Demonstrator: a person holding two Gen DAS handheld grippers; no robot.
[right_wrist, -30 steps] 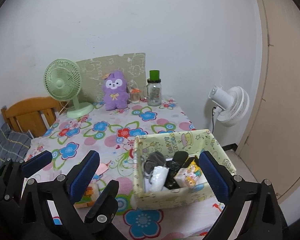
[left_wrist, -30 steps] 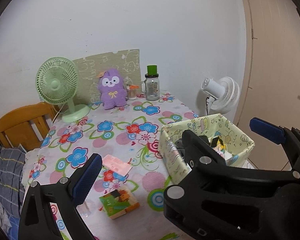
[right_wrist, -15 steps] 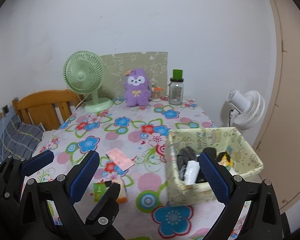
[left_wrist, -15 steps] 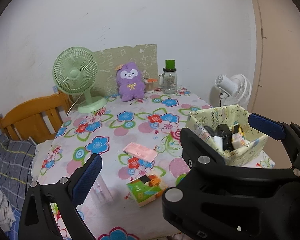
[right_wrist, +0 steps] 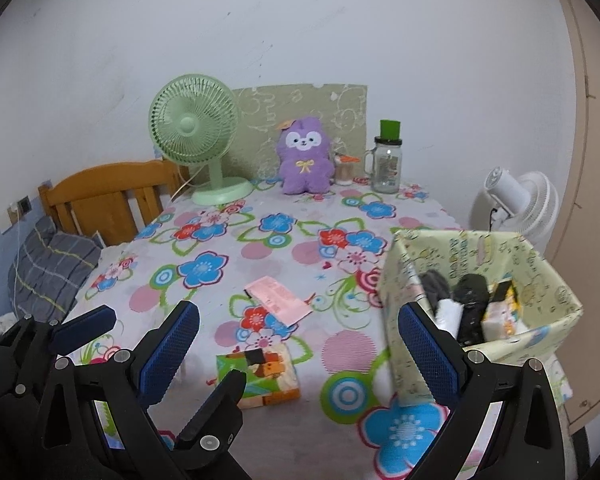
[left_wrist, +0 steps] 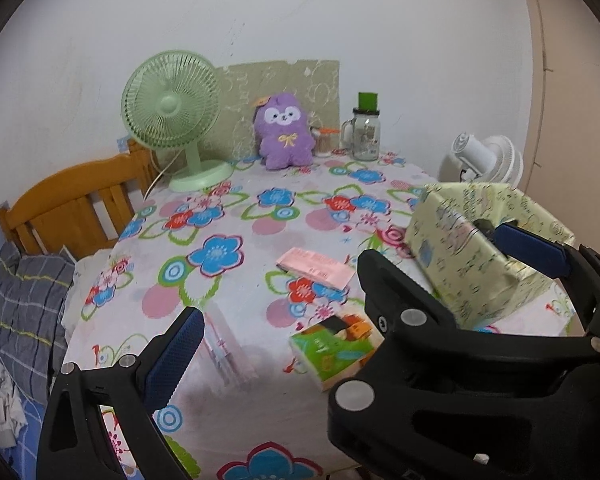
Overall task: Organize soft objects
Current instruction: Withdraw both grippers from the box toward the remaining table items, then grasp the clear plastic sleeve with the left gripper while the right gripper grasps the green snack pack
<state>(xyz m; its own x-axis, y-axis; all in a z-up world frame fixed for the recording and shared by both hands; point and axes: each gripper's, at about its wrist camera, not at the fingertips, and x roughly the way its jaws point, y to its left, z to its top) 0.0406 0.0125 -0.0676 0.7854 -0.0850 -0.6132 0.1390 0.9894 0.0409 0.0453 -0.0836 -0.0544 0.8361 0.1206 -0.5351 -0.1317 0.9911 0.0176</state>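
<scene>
White wall behind, floral-cloth table (right_wrist: 260, 432) in front. Since a second ago you've pulled both grippers back from the box (right_wrist: 540, 280); more of the near table now shows. Left gripper (left_wrist: 364, 292) and right gripper (right_wrist: 300, 340): jaws wide, holding nothing. Box holds rolled soft items; pink packet (right_wrist: 278, 298) and green tissue pack (right_wrist: 260, 376) lie left of it, plush (right_wrist: 305, 156) far behind. Likely next pick: the tissue pack, nearest the box.
</scene>
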